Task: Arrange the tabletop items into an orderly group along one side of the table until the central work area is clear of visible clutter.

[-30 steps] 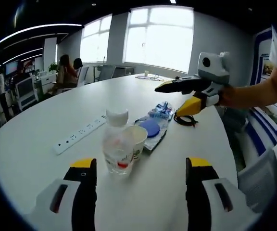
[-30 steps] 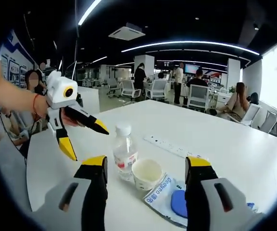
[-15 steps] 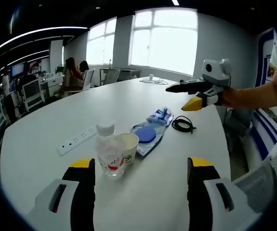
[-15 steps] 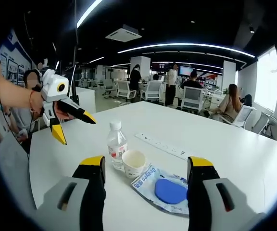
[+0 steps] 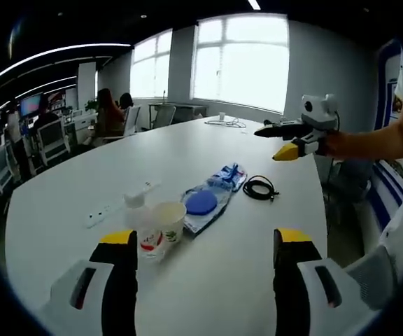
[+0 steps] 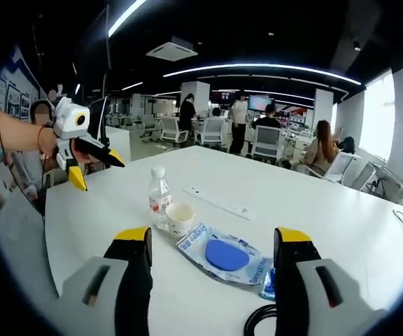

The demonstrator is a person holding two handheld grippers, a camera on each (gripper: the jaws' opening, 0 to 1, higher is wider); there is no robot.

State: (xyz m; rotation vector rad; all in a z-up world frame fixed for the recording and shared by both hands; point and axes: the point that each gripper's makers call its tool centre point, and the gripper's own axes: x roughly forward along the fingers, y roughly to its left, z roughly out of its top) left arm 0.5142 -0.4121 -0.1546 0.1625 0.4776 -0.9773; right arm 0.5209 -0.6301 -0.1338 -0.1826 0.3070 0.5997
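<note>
Both cameras have pulled back from the things on the table since a second ago, so the bottle, cup and packet look smaller and farther off in each view; the things themselves lie as they did, and a coiled cable has come into sight.

Taking the paper cup (image 5: pixel 168 221) as the landmark: the water bottle (image 5: pixel 141 227) stands upright, touching or just beside it. On the cup's other side lies a clear plastic packet (image 5: pixel 205 203) with a blue round pad inside. Past the packet, farther from the cup, is the black coiled cable (image 5: pixel 260 187). A white power strip (image 5: pixel 117 204) lies behind the cup on the white table (image 5: pixel 208 147), apart from it.

In the left gripper view the left gripper (image 5: pixel 203 245) has its jaws spread wide with nothing between them, above the table short of the cup. The right gripper (image 5: pixel 287 140) shows in the air beyond the cable, jaws parted and empty.

In the right gripper view the right gripper (image 6: pixel 212 241) is likewise wide and empty, with the packet (image 6: pixel 224 253) between its tips and the cup (image 6: pixel 180 218) and bottle (image 6: pixel 159 196) beyond. The left gripper (image 6: pixel 89 164) hangs in the air off to the bottle's side, jaws parted.
</note>
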